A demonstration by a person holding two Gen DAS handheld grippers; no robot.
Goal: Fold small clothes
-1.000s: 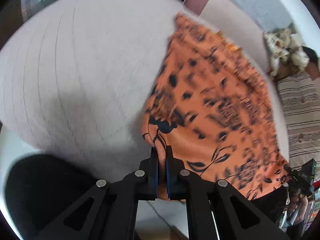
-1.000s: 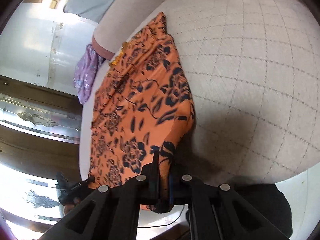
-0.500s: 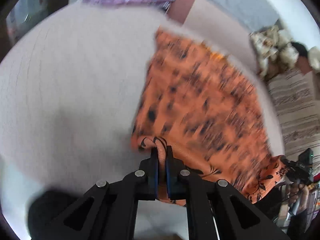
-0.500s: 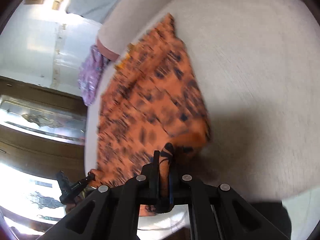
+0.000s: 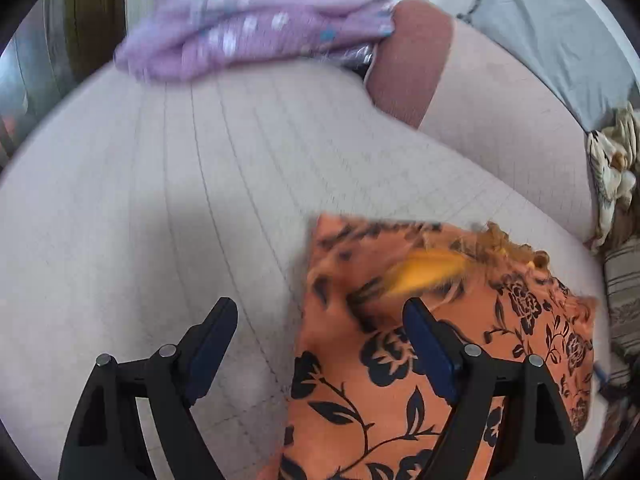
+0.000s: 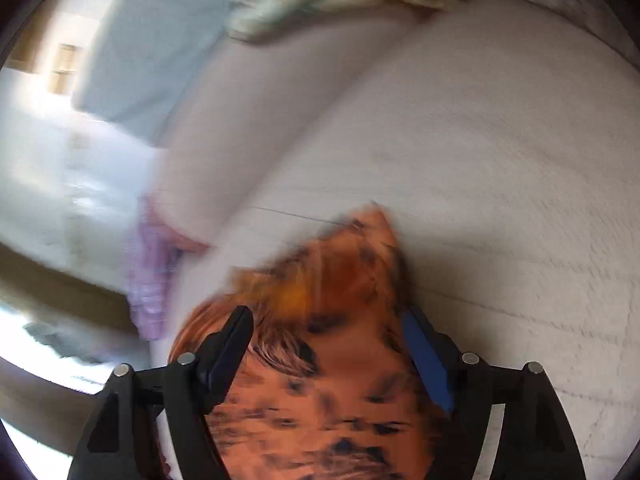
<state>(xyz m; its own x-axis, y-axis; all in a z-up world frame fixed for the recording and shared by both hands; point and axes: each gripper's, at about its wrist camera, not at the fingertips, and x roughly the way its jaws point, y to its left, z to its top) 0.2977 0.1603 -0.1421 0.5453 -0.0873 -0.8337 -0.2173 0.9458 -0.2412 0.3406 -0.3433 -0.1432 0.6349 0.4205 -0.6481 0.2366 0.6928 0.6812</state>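
Observation:
An orange garment with a black flower print [image 5: 432,356] lies folded over on the pale quilted cushion [image 5: 168,208]. My left gripper [image 5: 320,316] is open above its left edge; the right finger is over the cloth, the left over bare cushion. In the right wrist view the same garment [image 6: 340,380] is blurred and lies under and between the fingers of my open right gripper [image 6: 326,324]. Neither gripper holds anything.
A purple garment [image 5: 248,28] lies at the far edge of the cushion, also seen in the right wrist view [image 6: 148,280]. A grey cloth [image 5: 552,32] and a floral cloth [image 5: 612,168] hang over the back at the right. The back cushion [image 6: 248,92] rises behind.
Both grippers were shut on the garment's near corners. They carried the corners forward over the cloth and have opened, letting go; the garment now lies folded and shorter.

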